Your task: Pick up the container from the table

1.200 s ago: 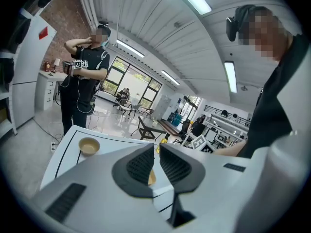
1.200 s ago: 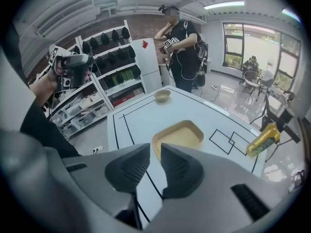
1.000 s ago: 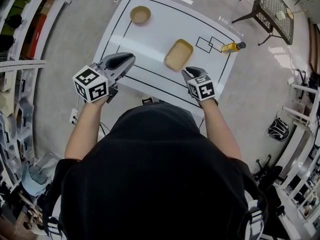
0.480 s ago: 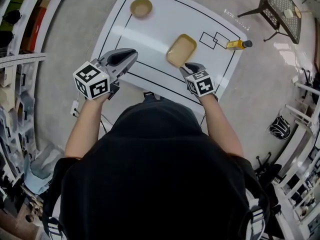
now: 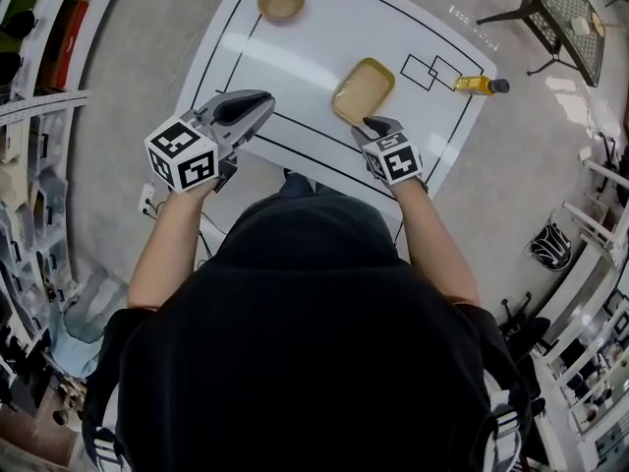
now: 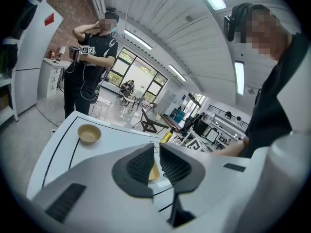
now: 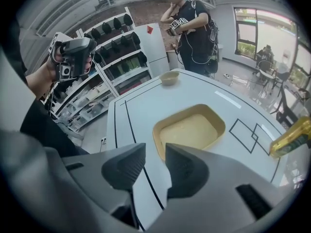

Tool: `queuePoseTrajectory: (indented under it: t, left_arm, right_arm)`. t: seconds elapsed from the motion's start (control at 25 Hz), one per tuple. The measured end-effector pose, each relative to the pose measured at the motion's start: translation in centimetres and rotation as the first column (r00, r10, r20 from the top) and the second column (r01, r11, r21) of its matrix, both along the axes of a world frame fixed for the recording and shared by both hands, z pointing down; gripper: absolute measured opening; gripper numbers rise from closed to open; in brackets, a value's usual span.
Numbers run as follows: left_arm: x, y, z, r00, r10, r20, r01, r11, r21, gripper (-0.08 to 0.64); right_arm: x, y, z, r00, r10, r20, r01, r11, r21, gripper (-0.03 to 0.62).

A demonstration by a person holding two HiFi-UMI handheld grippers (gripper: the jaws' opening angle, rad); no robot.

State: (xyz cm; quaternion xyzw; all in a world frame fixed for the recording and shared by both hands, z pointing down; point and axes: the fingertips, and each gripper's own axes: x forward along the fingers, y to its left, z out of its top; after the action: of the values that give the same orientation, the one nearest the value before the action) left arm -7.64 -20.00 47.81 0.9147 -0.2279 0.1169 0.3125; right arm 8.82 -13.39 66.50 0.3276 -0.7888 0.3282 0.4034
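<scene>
Sinking closer to the container (image 5: 363, 89) toward the near edge of the table (image 5: 295, 57), the right gripper (image 5: 373, 124) is spreading its empty jaws wide. A jaw clipping the rim is risking shoving it away. The left gripper (image 5: 257, 107) is hovering, barely parted and empty.

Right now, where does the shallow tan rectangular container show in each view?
Head view: the tan rectangular container lies upper centre, right of middle.
Left gripper view: only a thin sliver, low centre, between the jaws.
Right gripper view: large, mid-frame.
Shared landmark: the small round tan bowl at the white table's far corner.
</scene>
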Motion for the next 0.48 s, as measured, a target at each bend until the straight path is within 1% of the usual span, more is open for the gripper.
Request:
queuePoseTrajectory:
  t: [0.48]
  left_arm:
    - [0.0, -0.4, 2.6, 1.0, -0.006, 0.003, 0.006, 0.999, -0.047, 0.04]
  right_arm:
    - [-1.5, -0.5, 2.6, 0.999, -0.037, -0.001, 0.037, 0.999, -0.02, 0.146]
